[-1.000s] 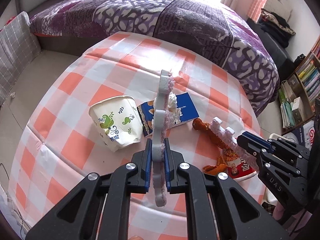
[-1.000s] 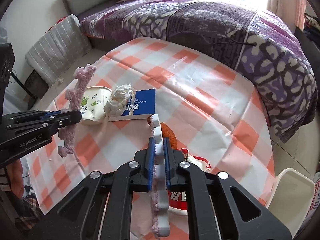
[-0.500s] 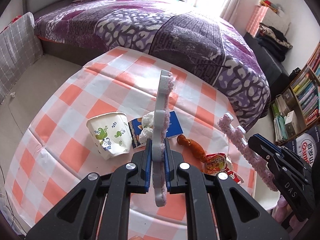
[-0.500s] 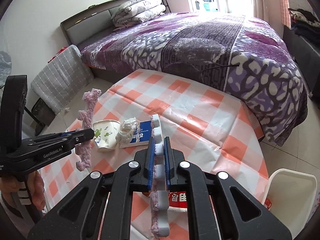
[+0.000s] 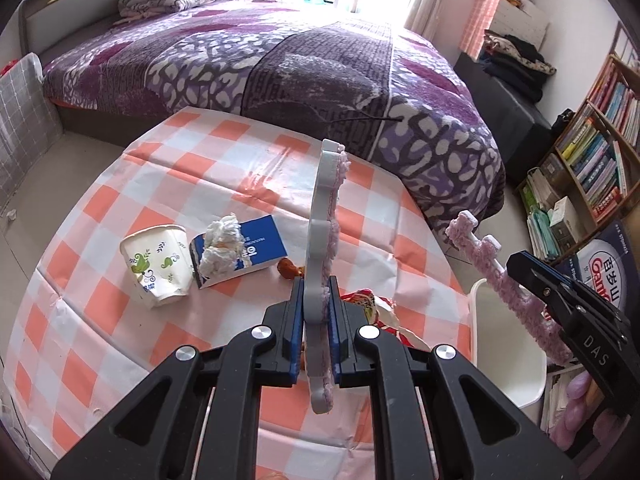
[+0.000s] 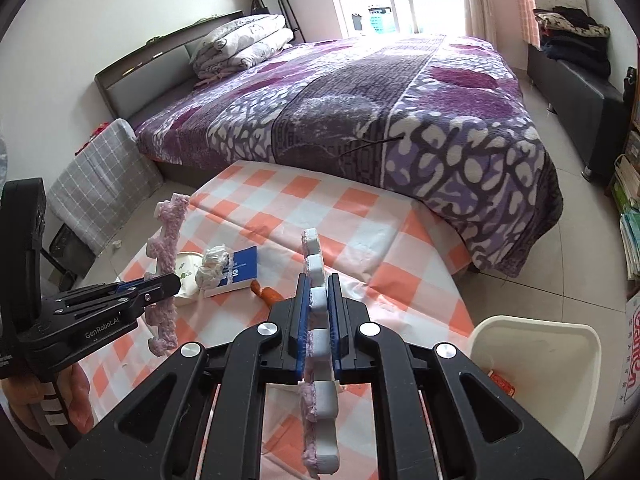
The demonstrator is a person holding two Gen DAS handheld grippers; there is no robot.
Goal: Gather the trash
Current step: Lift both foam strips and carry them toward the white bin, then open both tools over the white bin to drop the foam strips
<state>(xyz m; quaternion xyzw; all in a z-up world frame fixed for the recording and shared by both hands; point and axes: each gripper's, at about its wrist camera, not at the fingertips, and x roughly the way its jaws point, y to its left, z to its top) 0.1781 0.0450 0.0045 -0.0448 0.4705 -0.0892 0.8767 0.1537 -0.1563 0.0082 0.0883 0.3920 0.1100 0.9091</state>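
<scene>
Writing shows on the left gripper (image 6: 162, 282): "GenRobot.AI" on its black side. The right gripper (image 5: 520, 270) has "DAS" on it. The blue box (image 5: 250, 250) on the table has white words too small to read.

On the checked tablecloth (image 5: 120, 184), from left to right, lie a paper cup (image 5: 156, 264) on its side with green leaf drawings, a crumpled white tissue (image 5: 220, 248) on the blue box, a brown snack bit (image 5: 288, 269) and a red wrapper (image 5: 380, 308).

The left gripper is clamped on a foam strip (image 5: 322, 240), white on one side and fuzzy pink on the other, held up on its edge above the table. The right gripper is squeezed tight on another foam piece (image 6: 318, 320), which is bumpy, white and pink. It sits above the table's right edge, near a white bin (image 6: 560, 360) on the floor.
</scene>
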